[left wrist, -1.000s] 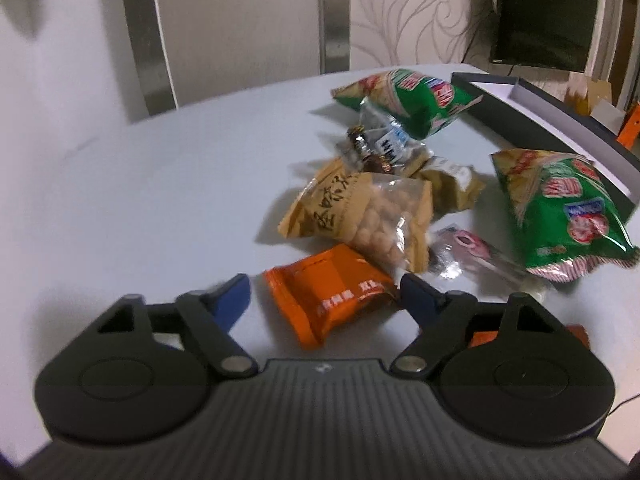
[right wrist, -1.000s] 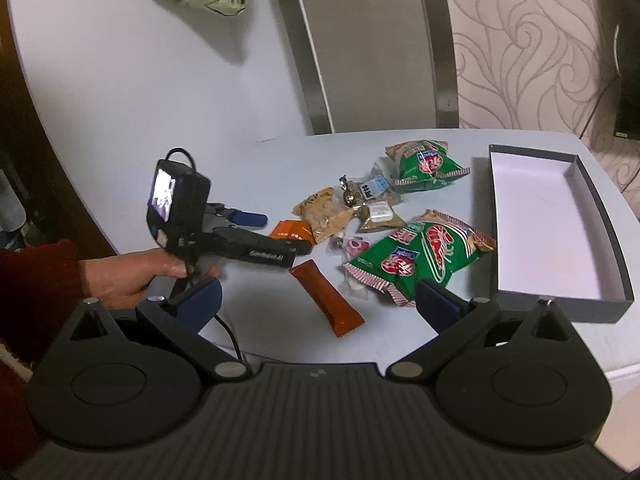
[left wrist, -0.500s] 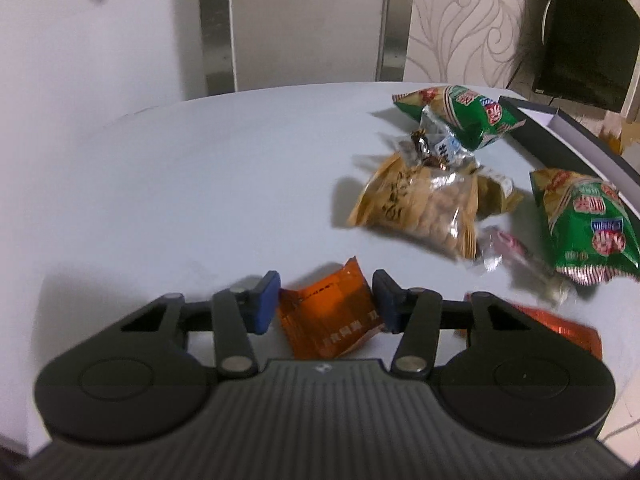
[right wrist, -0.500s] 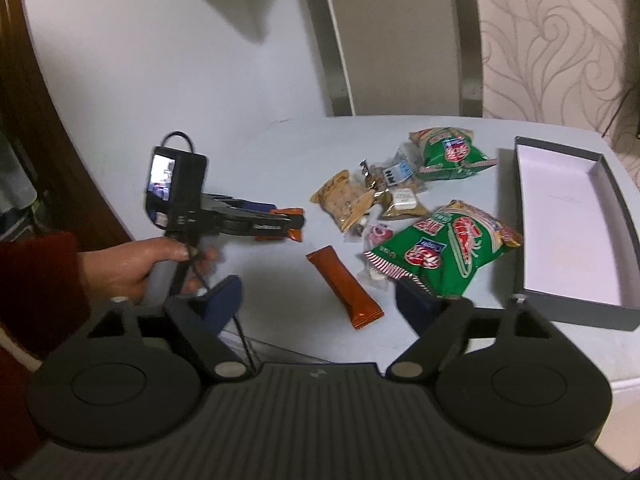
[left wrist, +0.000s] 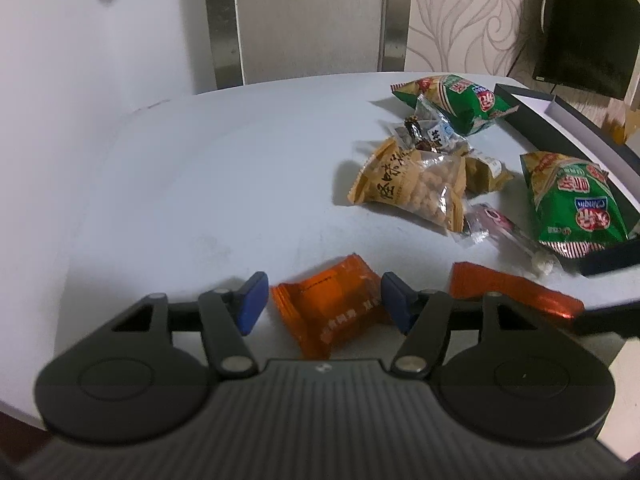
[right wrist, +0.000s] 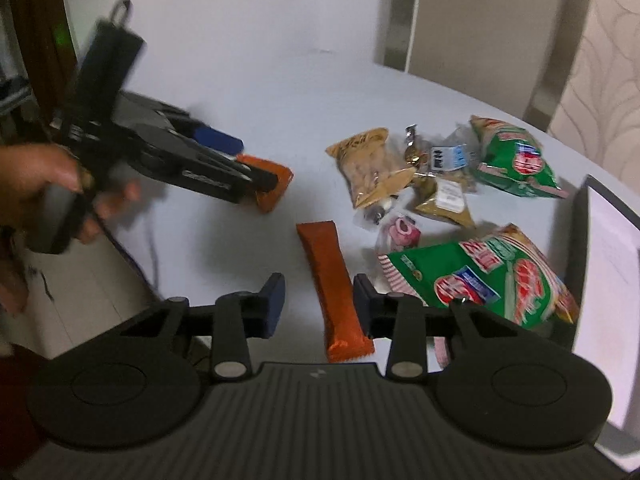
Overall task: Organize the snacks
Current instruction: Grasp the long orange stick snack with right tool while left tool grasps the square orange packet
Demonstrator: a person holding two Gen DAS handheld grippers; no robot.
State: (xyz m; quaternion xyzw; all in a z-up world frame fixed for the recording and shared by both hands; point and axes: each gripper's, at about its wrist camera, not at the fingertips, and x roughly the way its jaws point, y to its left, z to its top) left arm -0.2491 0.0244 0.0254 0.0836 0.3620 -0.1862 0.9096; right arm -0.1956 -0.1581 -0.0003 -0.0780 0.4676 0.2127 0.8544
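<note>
Glossy foil snack bar, matt table

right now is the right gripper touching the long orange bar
Cannot tell. In the right wrist view the long orange bar lies between the closing right gripper; one fingertip meets its edge, the other stands clear, and blur hides any contact.

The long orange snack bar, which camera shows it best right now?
The right wrist view: the long orange snack bar lies whole, lengthwise between that gripper's blue pads. The left wrist view shows only part of it, cut off behind the gripper's own linkage.
</note>
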